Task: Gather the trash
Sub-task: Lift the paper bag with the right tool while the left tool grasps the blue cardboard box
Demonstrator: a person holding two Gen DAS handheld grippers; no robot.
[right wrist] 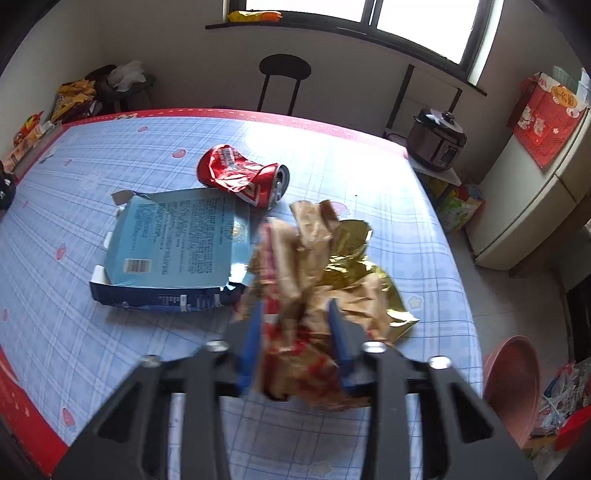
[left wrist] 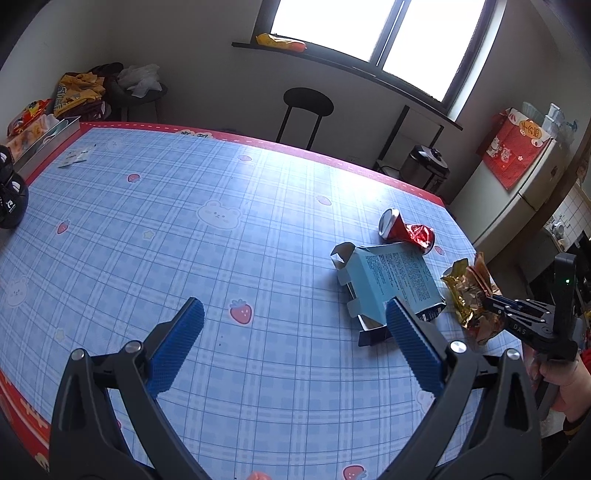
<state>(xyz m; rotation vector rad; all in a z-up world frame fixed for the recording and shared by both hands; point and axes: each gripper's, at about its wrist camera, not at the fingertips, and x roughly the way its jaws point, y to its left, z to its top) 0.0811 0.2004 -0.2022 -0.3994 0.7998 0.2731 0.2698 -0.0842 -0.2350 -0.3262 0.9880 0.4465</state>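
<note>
one checked tablecloth (left wrist: 184,229), two windows (left wrist: 369,26)

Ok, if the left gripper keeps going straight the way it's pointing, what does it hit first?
Probably the bare tablecloth: nothing lies between the open left gripper's fingers. The flattened blue box sits just off its right finger, so it might clip that; depth is unclear.
</note>
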